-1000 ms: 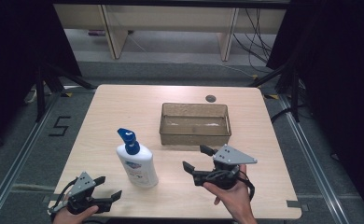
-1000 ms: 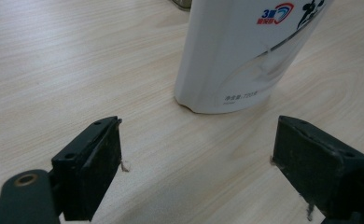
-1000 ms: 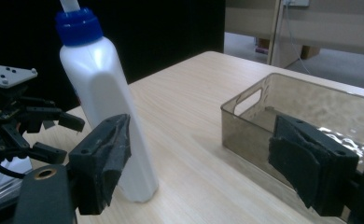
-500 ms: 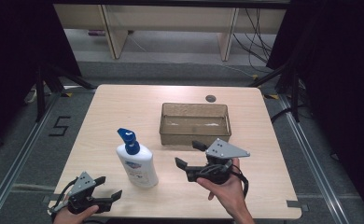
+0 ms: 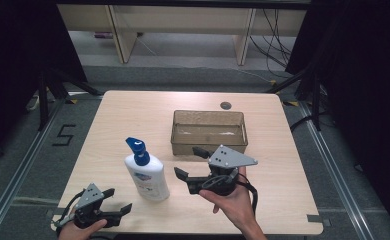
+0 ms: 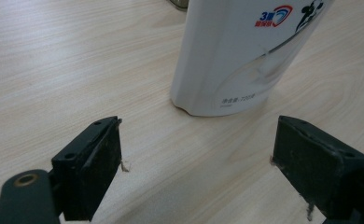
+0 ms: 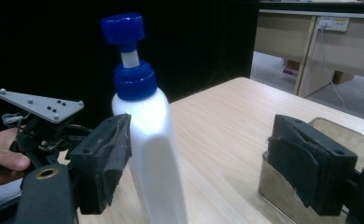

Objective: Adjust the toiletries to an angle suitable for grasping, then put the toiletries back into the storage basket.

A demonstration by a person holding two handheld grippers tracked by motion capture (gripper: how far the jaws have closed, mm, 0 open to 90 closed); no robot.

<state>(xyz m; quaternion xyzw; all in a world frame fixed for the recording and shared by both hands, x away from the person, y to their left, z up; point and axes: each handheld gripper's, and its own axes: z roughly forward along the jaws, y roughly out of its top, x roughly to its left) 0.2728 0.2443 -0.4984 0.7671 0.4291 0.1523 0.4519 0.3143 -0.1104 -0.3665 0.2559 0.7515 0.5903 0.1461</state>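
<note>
White plastic pump bottle [image 5: 147,174] stands upright on the desk [image 5: 133,115], long axis vertical — between both tongs. The right tongs [image 5: 193,162] hover open just beside it, aimed at its side and nearer; the left tongs [image 5: 117,200] rest open, empty, by the desk's near edge.

We hold the left black two-jaw gripper [image 5: 117,200] low at the near left, jaws spread wide and empty, pointing right. We hold the right black two-jaw gripper [image 5: 190,162] raised, jaws wide apart and empty, pointing left, right hand [image 5: 231,200] beneath it.
</note>
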